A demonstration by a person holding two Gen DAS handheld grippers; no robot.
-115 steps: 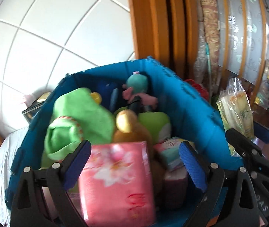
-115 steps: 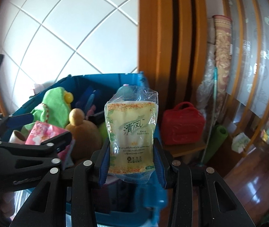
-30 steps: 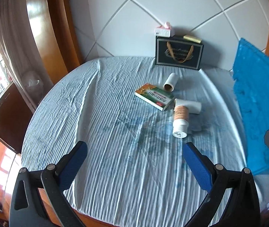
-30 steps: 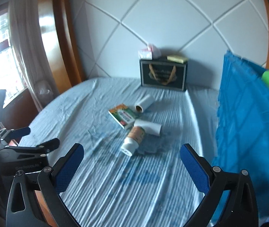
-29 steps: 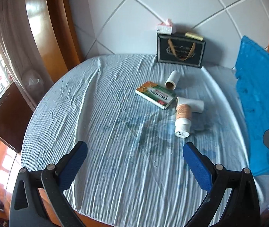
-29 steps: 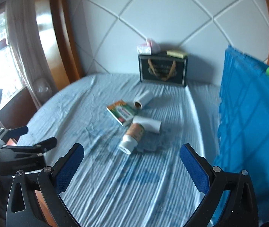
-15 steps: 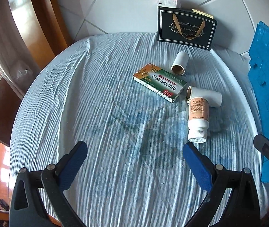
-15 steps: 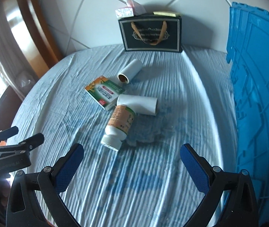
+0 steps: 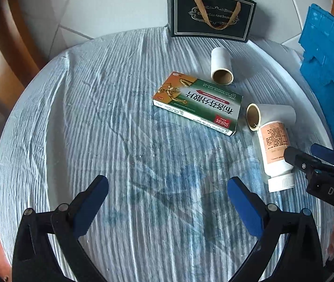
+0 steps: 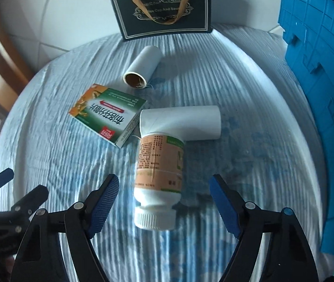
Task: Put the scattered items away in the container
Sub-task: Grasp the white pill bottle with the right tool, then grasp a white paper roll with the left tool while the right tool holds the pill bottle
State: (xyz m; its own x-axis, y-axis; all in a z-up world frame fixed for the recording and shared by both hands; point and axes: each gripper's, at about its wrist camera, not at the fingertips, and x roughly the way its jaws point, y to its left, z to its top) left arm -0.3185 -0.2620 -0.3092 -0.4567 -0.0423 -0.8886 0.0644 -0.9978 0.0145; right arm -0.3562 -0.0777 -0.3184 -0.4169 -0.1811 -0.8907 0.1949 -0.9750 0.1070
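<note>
A white pill bottle point(image 10: 158, 178) with an orange label lies on the striped cloth, cap toward me. My right gripper point(image 10: 163, 202) is open with the bottle's cap end between its fingers; it shows in the left wrist view point(image 9: 308, 157) beside the bottle point(image 9: 275, 151). A green medicine box point(image 9: 197, 103) point(image 10: 107, 116) and two white tubes point(image 9: 221, 67) point(image 9: 271, 115) lie beyond. My left gripper point(image 9: 167, 202) is open and empty above bare cloth. The blue crate point(image 10: 319, 82) stands at the right.
A black gift bag point(image 9: 211, 15) point(image 10: 162, 9) stands against the tiled wall at the back, with small boxes on top. The round table point(image 9: 61, 129) is covered by a blue-white striped cloth. Wooden trim lies at the left.
Both grippers have moved down and forward toward the scattered items. The right gripper has come around the pill bottle's cap end; both are open and empty, after dropping their earlier packs in the crate.
</note>
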